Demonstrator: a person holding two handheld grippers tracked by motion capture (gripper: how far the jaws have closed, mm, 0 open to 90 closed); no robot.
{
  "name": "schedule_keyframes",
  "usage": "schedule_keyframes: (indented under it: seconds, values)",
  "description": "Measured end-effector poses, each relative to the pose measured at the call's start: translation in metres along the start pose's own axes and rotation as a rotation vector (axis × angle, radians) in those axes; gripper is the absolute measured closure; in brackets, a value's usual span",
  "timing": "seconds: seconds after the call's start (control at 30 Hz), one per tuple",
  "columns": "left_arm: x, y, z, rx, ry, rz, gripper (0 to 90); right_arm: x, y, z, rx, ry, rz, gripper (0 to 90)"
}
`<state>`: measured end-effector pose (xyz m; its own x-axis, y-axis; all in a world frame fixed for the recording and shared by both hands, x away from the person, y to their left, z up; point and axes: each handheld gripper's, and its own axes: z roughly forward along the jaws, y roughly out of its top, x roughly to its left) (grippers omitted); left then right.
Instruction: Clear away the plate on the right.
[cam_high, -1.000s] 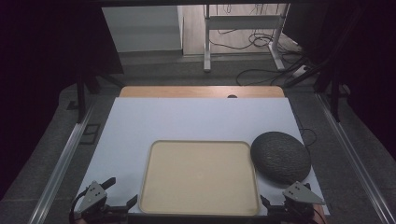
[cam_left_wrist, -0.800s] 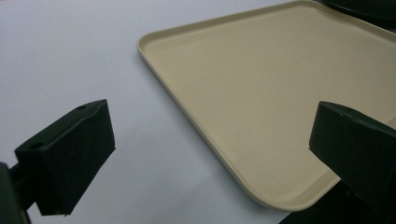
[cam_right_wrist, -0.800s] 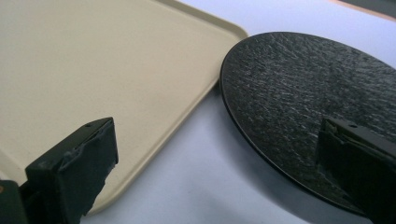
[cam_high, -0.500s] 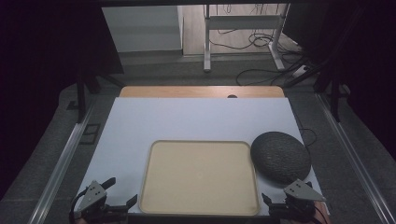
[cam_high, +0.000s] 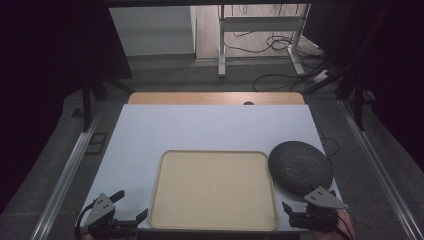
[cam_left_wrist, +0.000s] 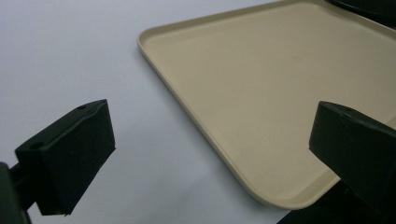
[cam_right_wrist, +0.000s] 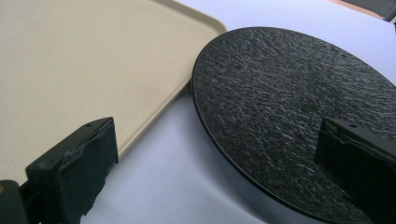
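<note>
A bare beige tray (cam_high: 215, 190) lies flat on the white table (cam_high: 200, 130) near its front edge. Touching the tray's right side is a dark, rough-textured round plate (cam_high: 300, 167). My left gripper (cam_high: 131, 204) hovers open at the front left, its jaws wide apart around the tray's near left corner (cam_left_wrist: 261, 186). My right gripper (cam_high: 300, 206) is open at the front right, just in front of the plate. In the right gripper view the plate (cam_right_wrist: 289, 107) and the tray's edge (cam_right_wrist: 154, 116) lie between the open right gripper (cam_right_wrist: 215, 135). Neither gripper holds anything.
A wooden strip (cam_high: 215, 98) runs along the table's far edge. Metal rails (cam_high: 65, 175) flank the table on both sides. Beyond it stand a desk frame (cam_high: 260, 30) and floor cables (cam_high: 280, 80). The white surface stretches bare behind the tray.
The right gripper has edged slightly forward toward the dark plate. The left gripper, tray and plate stay where they were.
</note>
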<state>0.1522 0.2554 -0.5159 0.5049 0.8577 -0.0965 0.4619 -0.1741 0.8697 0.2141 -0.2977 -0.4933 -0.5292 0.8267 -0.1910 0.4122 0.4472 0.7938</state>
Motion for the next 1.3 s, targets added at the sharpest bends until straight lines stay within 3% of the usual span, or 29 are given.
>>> schedule_keyframes:
  seconds: [0.17,0.4,0.73,0.83,1.07,1.17,1.23,1.3]
  values:
    - [0.0,0.0,0.0,0.004,-0.001,0.005,0.0,0.001,0.001,0.003,0.01,-0.027,-0.012,0.0]
    - [-0.001,0.0,0.001,0.007,-0.003,0.009,0.0,0.0,0.004,0.004,0.004,-0.043,0.009,0.0]
    - [-0.001,0.001,0.001,0.013,-0.008,0.013,0.1,0.001,0.01,0.007,0.053,-0.067,-0.041,0.0]
    - [-0.001,0.001,0.002,0.015,-0.01,0.015,0.1,0.002,0.012,0.008,0.092,-0.113,-0.09,2.4]
    - [-0.001,0.0,0.001,0.013,-0.013,0.016,0.1,0.006,0.015,0.01,0.127,-0.181,-0.178,11.2]
    - [-0.001,0.0,0.001,0.012,-0.014,0.016,0.1,0.007,0.016,0.012,0.139,-0.193,-0.206,12.7]
    - [-0.001,0.0,0.001,0.011,-0.015,0.017,0.1,0.007,0.015,0.014,0.171,-0.217,-0.26,14.4]
    - [-0.001,0.0,0.001,0.012,-0.016,0.018,0.1,0.008,0.014,0.015,0.178,-0.222,-0.284,15.8]
